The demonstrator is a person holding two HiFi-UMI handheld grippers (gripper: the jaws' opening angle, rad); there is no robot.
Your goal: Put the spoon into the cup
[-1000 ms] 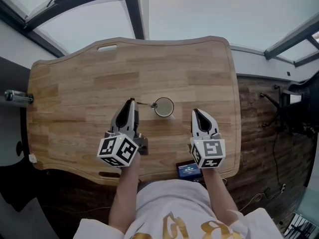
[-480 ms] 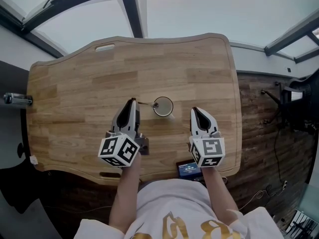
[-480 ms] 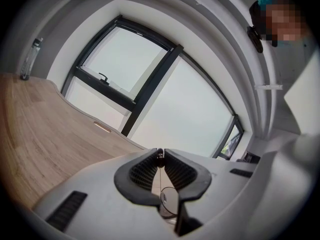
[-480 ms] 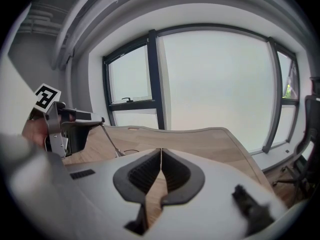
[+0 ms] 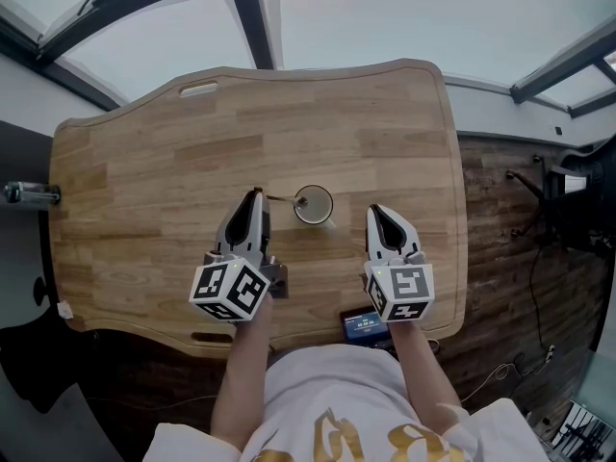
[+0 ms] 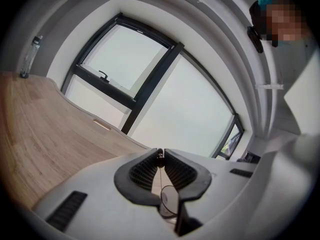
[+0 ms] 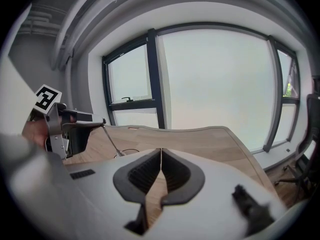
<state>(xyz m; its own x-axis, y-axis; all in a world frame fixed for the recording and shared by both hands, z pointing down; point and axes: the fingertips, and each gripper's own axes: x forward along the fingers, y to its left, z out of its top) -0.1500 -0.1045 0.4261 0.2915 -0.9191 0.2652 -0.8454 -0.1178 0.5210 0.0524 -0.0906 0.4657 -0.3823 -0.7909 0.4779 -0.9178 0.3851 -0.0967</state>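
The spoon [image 5: 279,199] is thin metal, light and stiff I'd say, and slick enough to swivel in a loose pinch, so the handle's far end is the sensible hold. The left gripper [image 5: 255,196] has it there, jaws nearly together on the handle tip, just left of frame centre. The bowl end reaches over the rim of the cup [image 5: 314,205] at centre, which otherwise looks empty. The right gripper [image 5: 375,212], closed on nothing, waits right of the cup over the table [image 5: 154,162].
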